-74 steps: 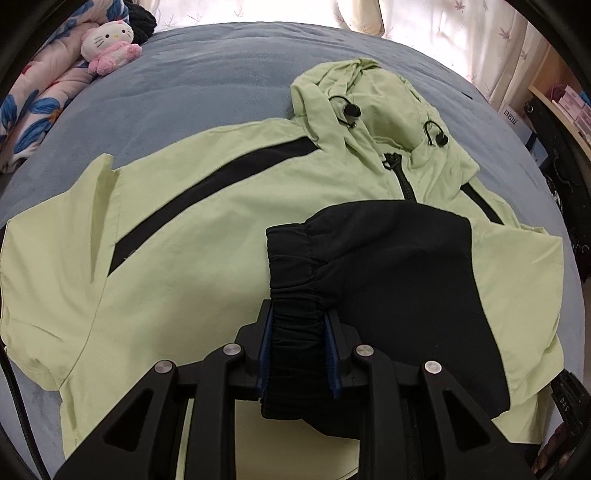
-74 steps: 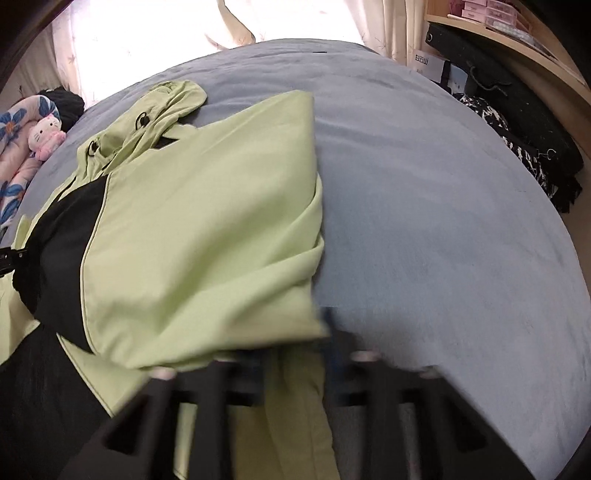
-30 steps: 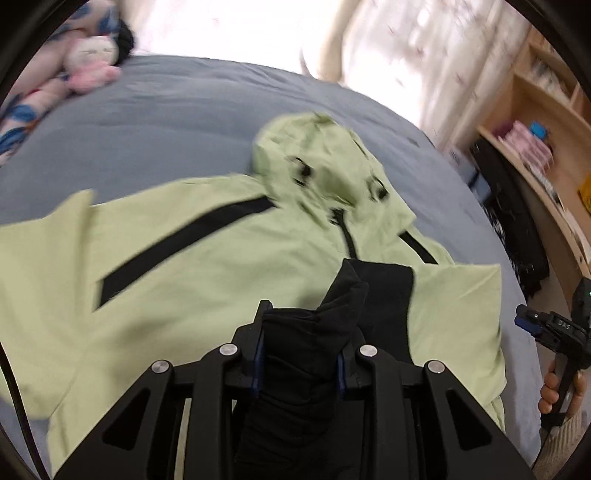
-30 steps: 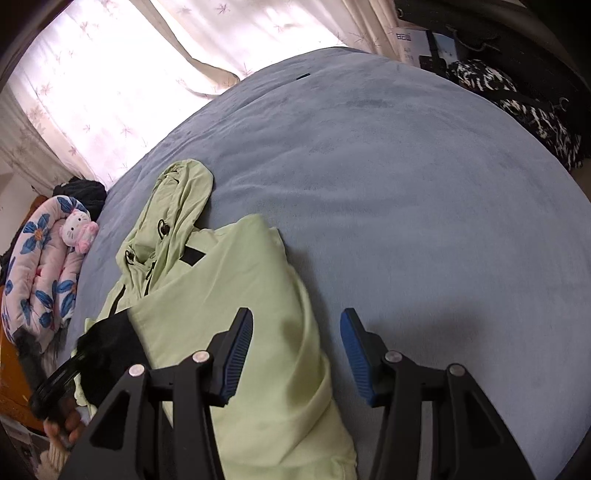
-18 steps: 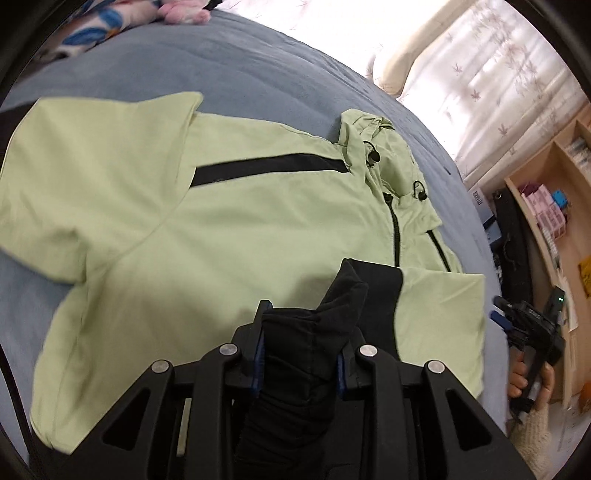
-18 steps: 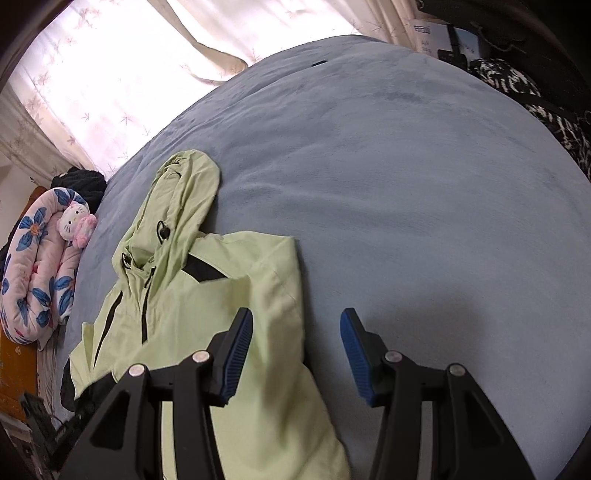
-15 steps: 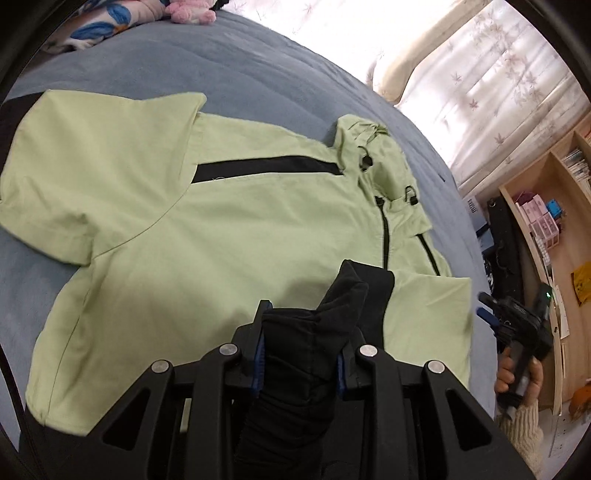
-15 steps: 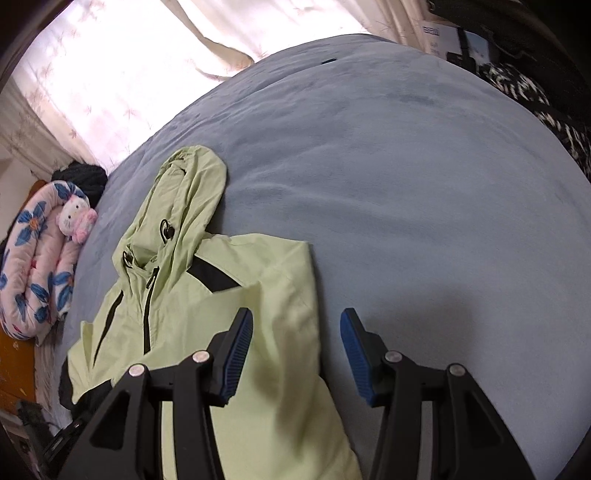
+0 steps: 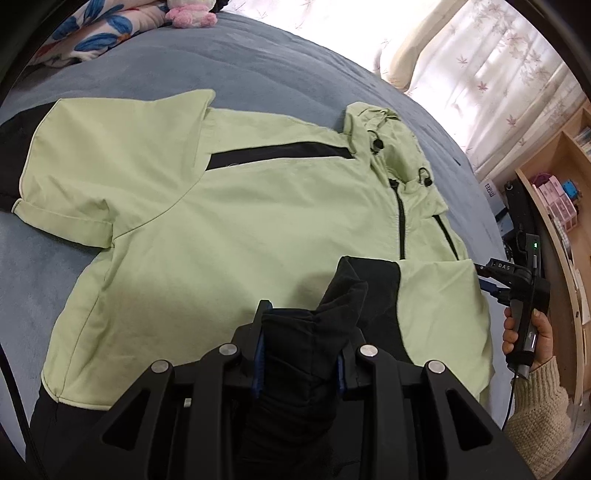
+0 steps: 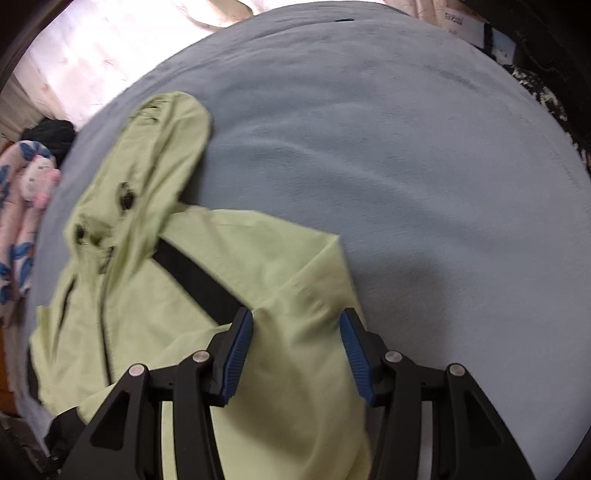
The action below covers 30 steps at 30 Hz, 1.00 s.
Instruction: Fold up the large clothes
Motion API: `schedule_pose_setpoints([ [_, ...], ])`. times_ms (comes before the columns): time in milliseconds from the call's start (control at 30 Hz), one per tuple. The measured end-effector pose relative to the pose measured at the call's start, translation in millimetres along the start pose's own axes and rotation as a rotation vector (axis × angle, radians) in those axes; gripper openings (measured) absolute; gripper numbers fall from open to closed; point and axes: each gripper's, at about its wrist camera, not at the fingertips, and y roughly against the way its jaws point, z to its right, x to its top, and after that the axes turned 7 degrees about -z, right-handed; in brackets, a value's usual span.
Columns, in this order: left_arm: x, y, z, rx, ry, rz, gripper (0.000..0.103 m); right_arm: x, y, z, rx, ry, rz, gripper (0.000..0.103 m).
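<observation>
Jacket [image 9: 229,236]: pale green hooded jacket with black trim, lying front-up and spread flat on the grey-blue bed [image 10: 424,155]; hood [image 9: 384,147] toward the bed's far edge by the curtains.
Long axis: hood to hem, running from the far edge toward the near edge, where both grippers are.
Black sleeve [image 9: 354,295]: the jacket's right-side sleeve, folded in across the chest; its gathered cuff is lifted off the body.
Left gripper [image 9: 299,354]: clamped on the black sleeve's cuff, at the near edge over the lower front of the jacket.
Right gripper [image 10: 297,350]: jaws apart, holding nothing; hovering over the green folded side panel [image 10: 295,280], right at the jacket's right-hand fold line.
Other sleeve [image 9: 103,166]: green, spread outward toward the bed's left edge, not yet folded.
Nearer hand: judged, the left one already controls the sleeve; the right one is nearest the right-hand fold.
Bystanders: floral pillow [image 9: 99,33] and pink plush toy [image 9: 190,16] at the far left corner, well apart from the jacket.
</observation>
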Motion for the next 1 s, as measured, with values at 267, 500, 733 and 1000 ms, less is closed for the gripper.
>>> schedule_pose_setpoints([
  [267, 4, -13, 2, 0.006, 0.01, -0.023, 0.026, 2, -20, -2, -0.065, 0.083, -0.017, 0.015],
  [500, 23, -3, 33, -0.001, -0.114, 0.042, 0.026, 2, 9, 49, 0.036, 0.001, 0.103, 0.008],
  [733, 67, -34, 59, 0.041, -0.18, 0.081, 0.026, 6, 9, 69, 0.127, -0.108, 0.076, 0.01],
  [1000, 82, -58, 45, 0.026, -0.125, 0.046, 0.027, 7, 34, 49, 0.07, -0.022, 0.115, 0.035],
])
